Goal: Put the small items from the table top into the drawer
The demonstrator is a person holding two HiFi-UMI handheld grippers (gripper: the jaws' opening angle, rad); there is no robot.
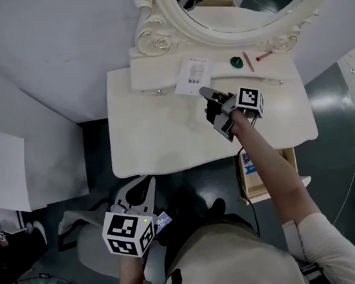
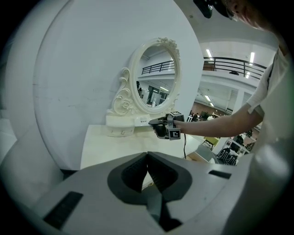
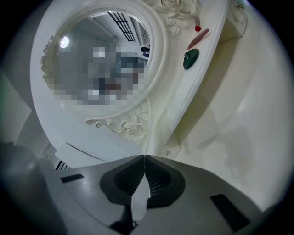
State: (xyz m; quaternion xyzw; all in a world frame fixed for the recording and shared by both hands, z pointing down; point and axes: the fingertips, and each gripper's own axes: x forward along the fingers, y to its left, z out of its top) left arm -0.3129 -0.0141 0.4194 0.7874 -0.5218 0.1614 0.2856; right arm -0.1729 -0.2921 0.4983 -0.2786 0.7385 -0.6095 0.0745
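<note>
We have the card in hand, and most of the job is left.
Our right gripper (image 3: 144, 158) is clenched on a corner of the white card (image 1: 192, 77) by the mirror's foot. The open drawer (image 1: 290, 167) below the table (image 1: 164, 140) holds one blue-and-white packet (image 1: 247, 161). A green disc (image 1: 236, 62) and a red stick (image 1: 248, 62) wait on the ledge. Our left gripper (image 2: 147, 155) is closed on nothing.

White card (image 1: 193, 77), green disc (image 1: 236, 63), possibly reddish stick (image 1: 249, 62).
</note>
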